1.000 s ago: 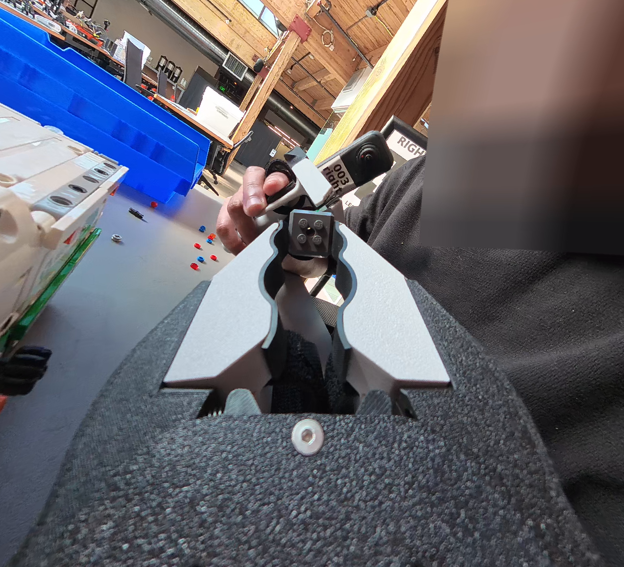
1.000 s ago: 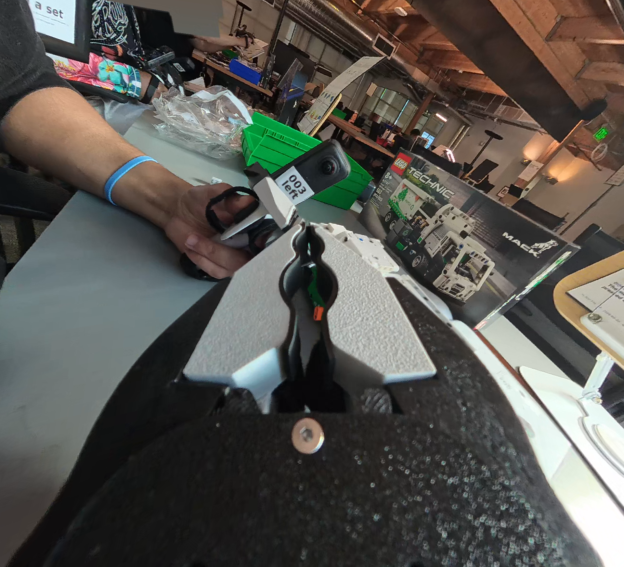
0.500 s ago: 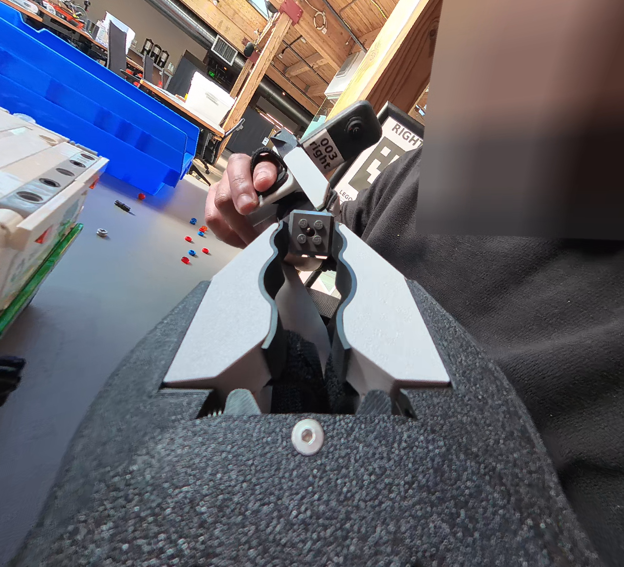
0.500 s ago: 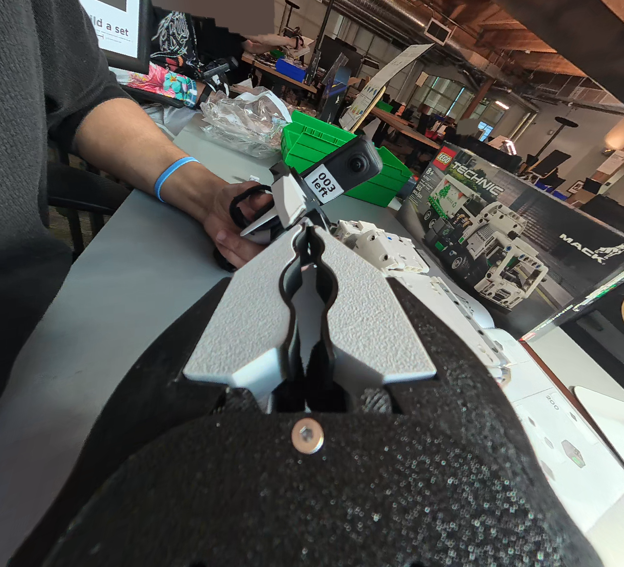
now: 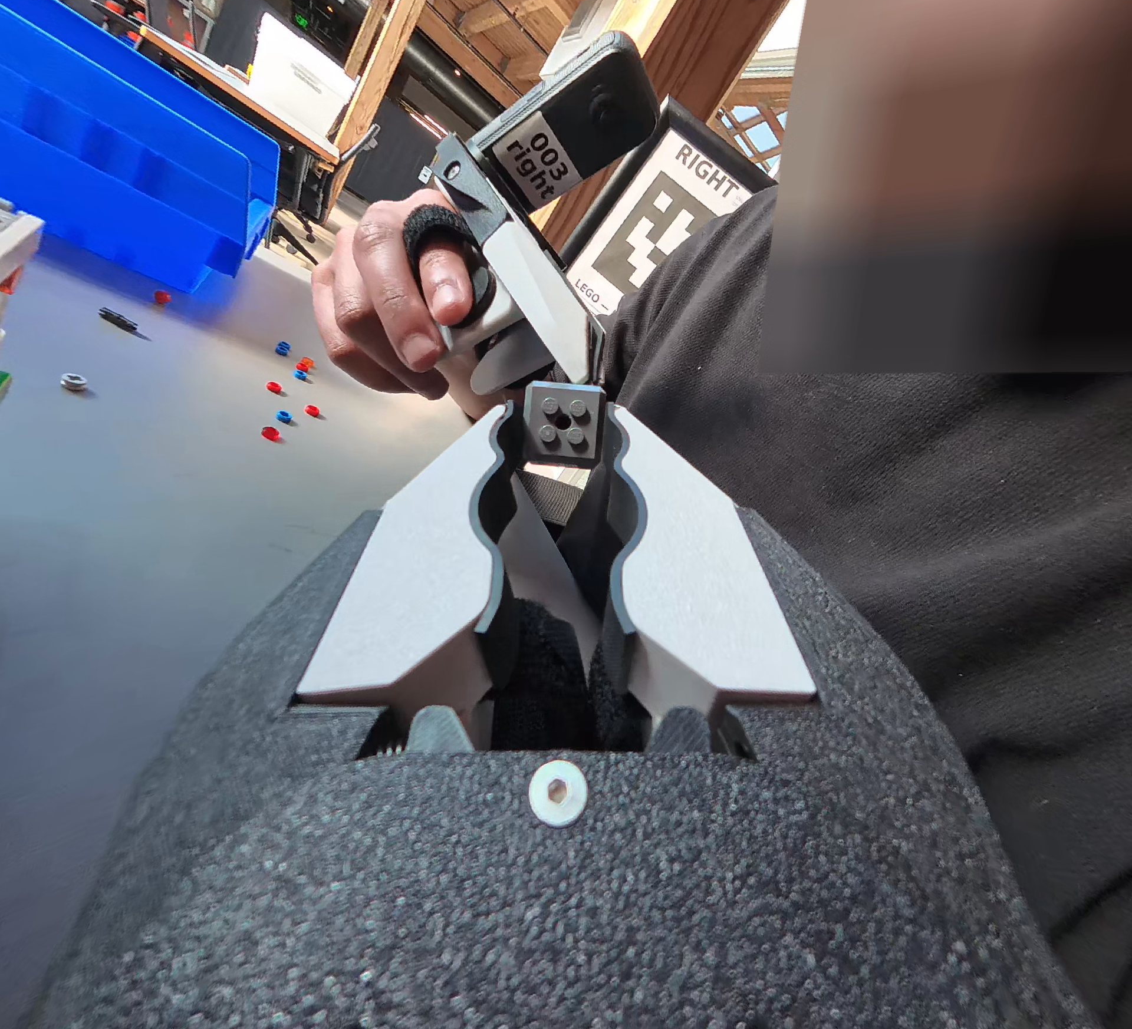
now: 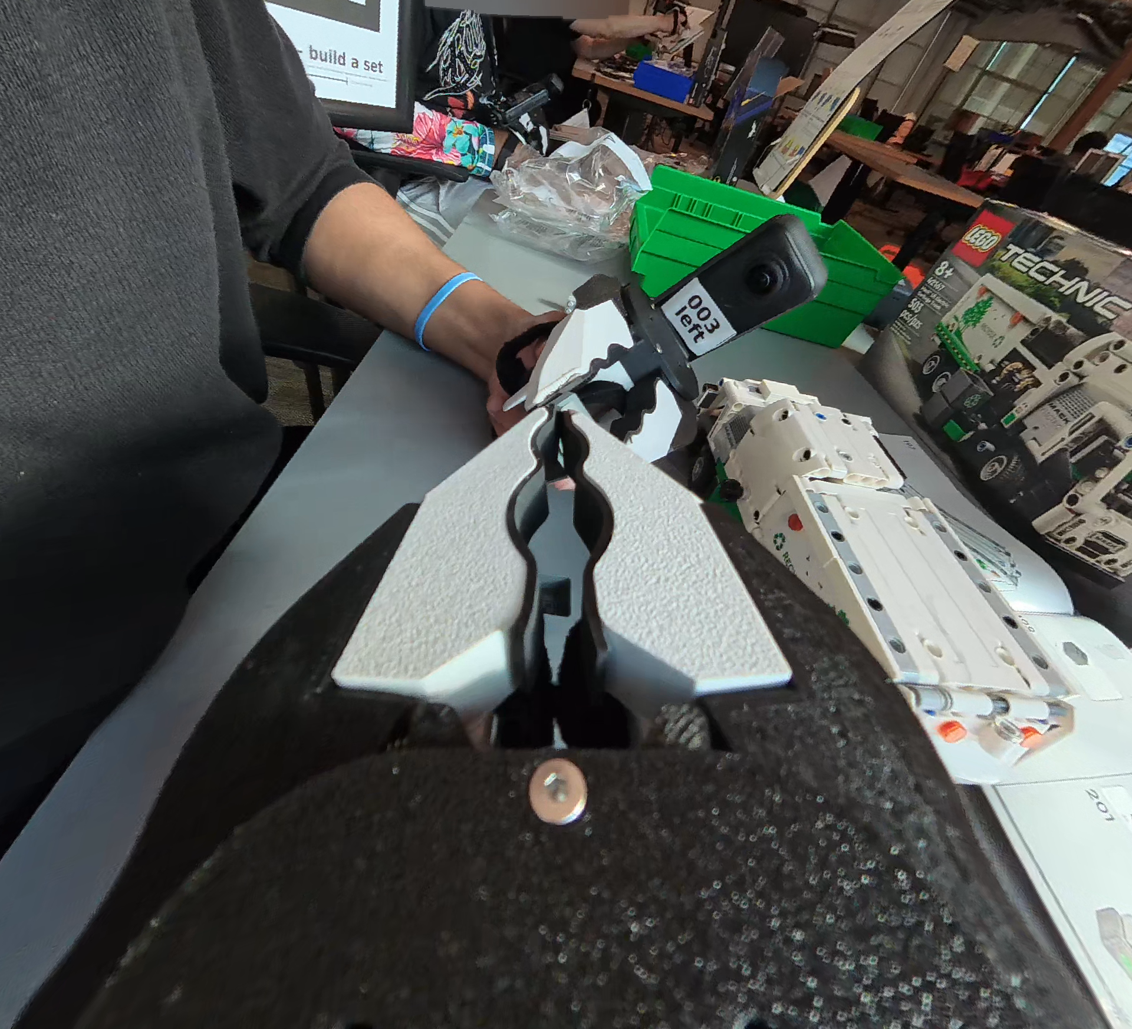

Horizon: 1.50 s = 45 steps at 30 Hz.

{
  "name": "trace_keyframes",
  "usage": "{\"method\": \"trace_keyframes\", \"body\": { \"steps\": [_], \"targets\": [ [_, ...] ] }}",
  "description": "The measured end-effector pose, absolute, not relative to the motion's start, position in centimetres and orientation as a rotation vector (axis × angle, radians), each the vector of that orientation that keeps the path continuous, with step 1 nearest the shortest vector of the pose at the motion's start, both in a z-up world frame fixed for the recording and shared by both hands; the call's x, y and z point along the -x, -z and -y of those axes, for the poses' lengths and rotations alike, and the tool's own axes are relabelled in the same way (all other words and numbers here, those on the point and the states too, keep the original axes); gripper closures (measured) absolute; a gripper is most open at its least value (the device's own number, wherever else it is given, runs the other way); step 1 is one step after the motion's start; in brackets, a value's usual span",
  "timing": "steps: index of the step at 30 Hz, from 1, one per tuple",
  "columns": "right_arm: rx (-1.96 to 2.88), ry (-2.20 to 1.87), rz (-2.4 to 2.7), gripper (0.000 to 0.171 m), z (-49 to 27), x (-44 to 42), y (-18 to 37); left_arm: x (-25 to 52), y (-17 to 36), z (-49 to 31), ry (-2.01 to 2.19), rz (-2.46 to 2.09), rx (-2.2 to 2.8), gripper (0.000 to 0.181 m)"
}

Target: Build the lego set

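Observation:
My left gripper (image 5: 560,415) is shut on a small dark grey square lego piece (image 5: 562,437) with four studs and a centre hole, held above the grey table (image 5: 153,510). My right gripper (image 6: 556,421) has its jaws together; I see nothing between them. In the left wrist view the right gripper (image 5: 585,378), held by a hand (image 5: 373,314), touches the top edge of the grey piece with its tips. In the right wrist view the left gripper (image 6: 539,396) meets my right tips. The white lego truck model (image 6: 857,540) lies on the table to the right.
A blue bin (image 5: 122,173) stands at the back left, with small red and blue pieces (image 5: 288,387) loose before it. A green bin (image 6: 735,240), clear plastic bags (image 6: 569,191), the set's box (image 6: 1029,363) and an open booklet (image 6: 1072,816) surround the model. My two grippers' fingertips are within a few centimetres of each other.
The two grippers have come together: the right gripper's tips now reach the grey piece in the left gripper. Both views have swung toward the person's torso. The left grip is unchanged.

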State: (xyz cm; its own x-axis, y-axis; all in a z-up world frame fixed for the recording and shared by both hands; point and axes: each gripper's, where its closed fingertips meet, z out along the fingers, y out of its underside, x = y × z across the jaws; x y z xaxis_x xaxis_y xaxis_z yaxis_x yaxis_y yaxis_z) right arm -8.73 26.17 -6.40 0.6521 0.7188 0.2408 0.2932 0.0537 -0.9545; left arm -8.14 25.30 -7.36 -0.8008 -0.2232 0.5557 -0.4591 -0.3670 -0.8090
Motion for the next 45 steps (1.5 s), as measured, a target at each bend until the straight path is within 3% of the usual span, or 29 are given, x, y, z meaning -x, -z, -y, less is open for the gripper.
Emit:
{"method": "trace_keyframes", "body": {
  "steps": [10, 17, 38, 40, 43, 45],
  "targets": [
    [1.547, -0.397, 0.866, 0.171, -25.2, 9.5, 6.7, 8.9, 7.5, -24.3, -2.244, 1.689, -0.856, 0.157],
    [1.583, -0.547, 0.887, 0.159, -24.2, 10.3, 7.0, 9.6, 7.8, -23.5, -2.188, 1.721, -0.8, 0.157],
    [1.598, -0.599, 0.906, 0.159, -23.7, 10.6, 6.9, 10.0, 7.8, -23.0, -2.17, 1.724, -0.77, 0.158],
    [1.611, -0.633, 0.899, 0.155, -23.6, 10.6, 6.9, 10.0, 7.8, -22.9, -2.166, 1.732, -0.765, 0.157],
    [1.668, -0.655, 0.899, 0.131, -23.9, 10.7, 7.6, 10.1, 8.0, -22.6, -2.153, 1.761, -0.757, 0.157],
    [1.671, -0.659, 0.905, 0.128, -23.9, 10.9, 7.9, 10.2, 8.0, -22.4, -2.154, 1.773, -0.751, 0.157]
  ]
}}
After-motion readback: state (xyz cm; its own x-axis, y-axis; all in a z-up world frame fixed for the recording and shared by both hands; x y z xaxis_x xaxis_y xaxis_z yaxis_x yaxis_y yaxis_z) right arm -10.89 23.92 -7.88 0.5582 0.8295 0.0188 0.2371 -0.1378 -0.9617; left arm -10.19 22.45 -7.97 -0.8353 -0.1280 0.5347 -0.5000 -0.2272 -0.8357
